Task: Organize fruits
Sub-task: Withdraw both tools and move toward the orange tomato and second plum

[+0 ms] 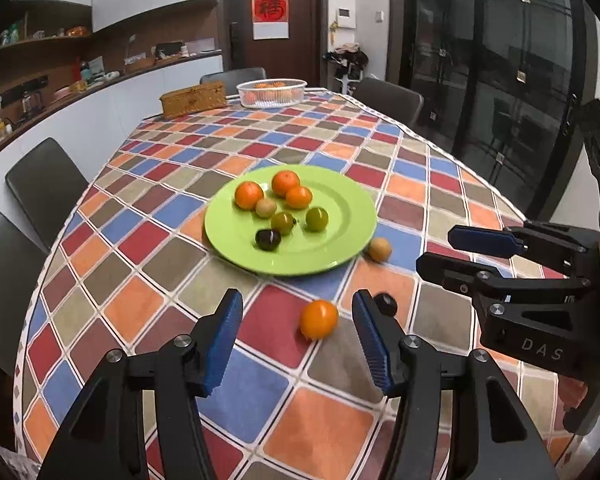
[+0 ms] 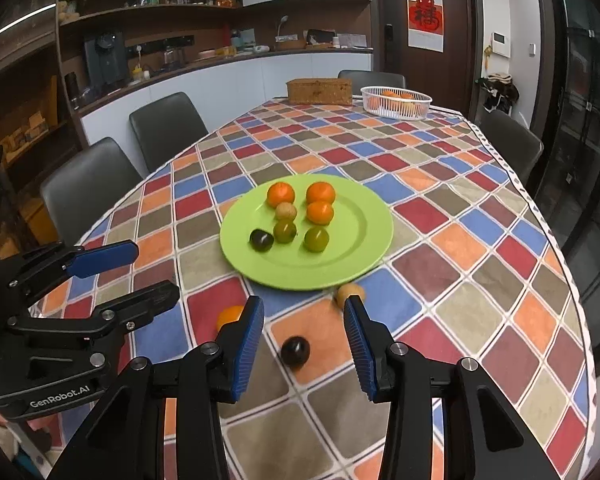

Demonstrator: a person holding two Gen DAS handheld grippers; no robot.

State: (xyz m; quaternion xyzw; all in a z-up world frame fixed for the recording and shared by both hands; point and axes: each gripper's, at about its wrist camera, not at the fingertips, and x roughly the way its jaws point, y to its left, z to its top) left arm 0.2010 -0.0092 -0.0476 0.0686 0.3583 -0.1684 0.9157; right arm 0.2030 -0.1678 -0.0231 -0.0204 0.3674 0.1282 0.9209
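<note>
While three fruits lie loose beside the plate (image 1: 352, 216), the left gripper (image 1: 296, 316) and right gripper (image 2: 304, 320), both spread and empty, should each drop squarely over the orange (image 1: 318, 319) and plum (image 2: 295, 352), closing gently so neither rolls.
</note>
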